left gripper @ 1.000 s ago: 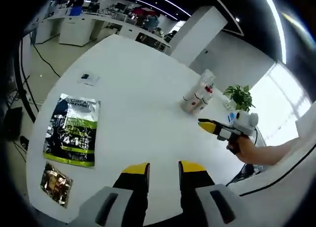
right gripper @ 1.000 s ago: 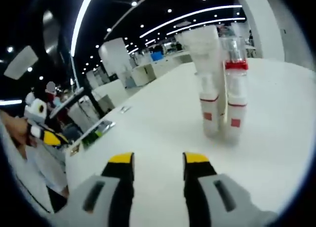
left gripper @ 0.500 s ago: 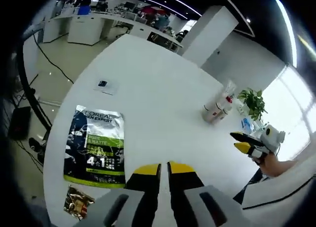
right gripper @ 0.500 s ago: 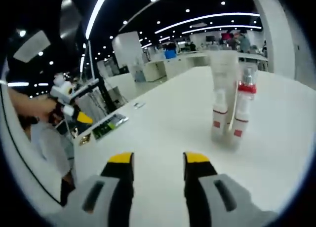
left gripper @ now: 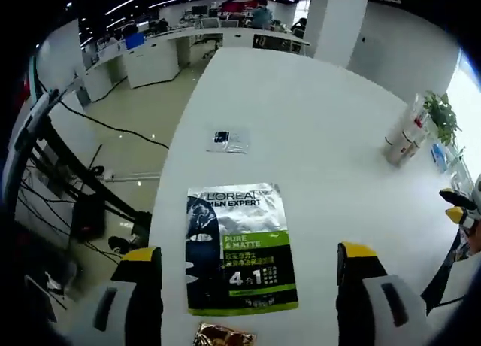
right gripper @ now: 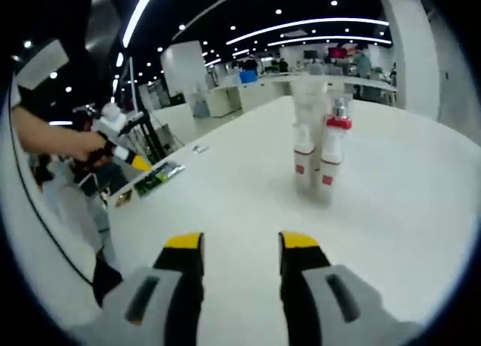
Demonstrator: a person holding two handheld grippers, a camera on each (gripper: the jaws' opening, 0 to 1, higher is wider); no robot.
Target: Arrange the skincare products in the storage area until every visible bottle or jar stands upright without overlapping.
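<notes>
A tight cluster of white skincare bottles (right gripper: 316,147) stands upright on the white table (right gripper: 406,203); one has a red collar under a clear cap. In the left gripper view the bottles (left gripper: 402,132) are small, at the far right. My right gripper (right gripper: 242,244) is open and holds nothing, well short of the bottles. My left gripper (left gripper: 248,254) is wide open, its jaws on either side of a flat L'Oreal sachet (left gripper: 239,248) lying on the table. In the right gripper view the left gripper (right gripper: 120,152) shows at the left, held by a hand.
A small dark-printed sachet (left gripper: 228,141) lies farther up the table, and a gold packet (left gripper: 224,336) lies near the bottom edge. A potted plant (left gripper: 440,116) stands beyond the bottles. The right gripper's yellow tips (left gripper: 455,207) enter at the right. Office desks stand behind.
My left gripper was shut half a second ago and now is wide open, and its view has swung over the L'Oreal sachet. The right gripper has drawn back from the bottles.
</notes>
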